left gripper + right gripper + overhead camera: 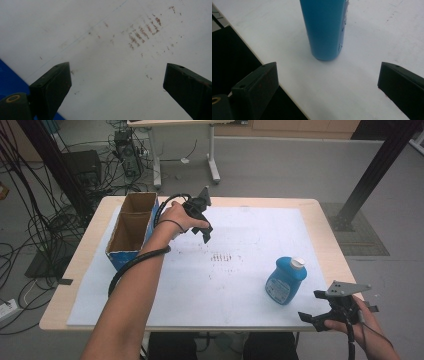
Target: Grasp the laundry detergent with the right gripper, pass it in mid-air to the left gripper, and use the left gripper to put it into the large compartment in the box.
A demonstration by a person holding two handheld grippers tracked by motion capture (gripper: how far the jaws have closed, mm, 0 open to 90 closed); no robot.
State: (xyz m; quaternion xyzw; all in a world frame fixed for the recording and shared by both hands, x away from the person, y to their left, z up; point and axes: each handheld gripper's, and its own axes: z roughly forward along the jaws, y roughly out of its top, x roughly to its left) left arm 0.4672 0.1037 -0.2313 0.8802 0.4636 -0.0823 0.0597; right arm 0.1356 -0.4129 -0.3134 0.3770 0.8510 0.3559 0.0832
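- Blue plastic bottle [286, 281] with a white cap, upright on the white sheet [250, 270] covering the table; in the high view it sits at about 4 o'clock from the sheet's centre, near the front edge.
- Right gripper [320, 320]: held low at the front right corner of the table, roughly 5 o'clock from the bottle, near it but not touching. Jaws spread wide, nothing between them.
- Right gripper view: bottle [324, 28] stands at 12 o'clock ahead of the two black jaws, clear of both; sheet edge runs diagonally at lower left, dark floor beyond.
- Left gripper [202, 227]: over the back left part of the sheet, at about 10 o'clock from the sheet's centre, well apart from the bottle. Jaws parted and empty, pointing down at the sheet.
- Left gripper view: brown smudge marks [143, 31] on the sheet at 1 o'clock of the jaws.
- Cardboard box [132, 227], open-topped, blue outer side, just beside the left hand at its 9 o'clock, on the table's left edge.
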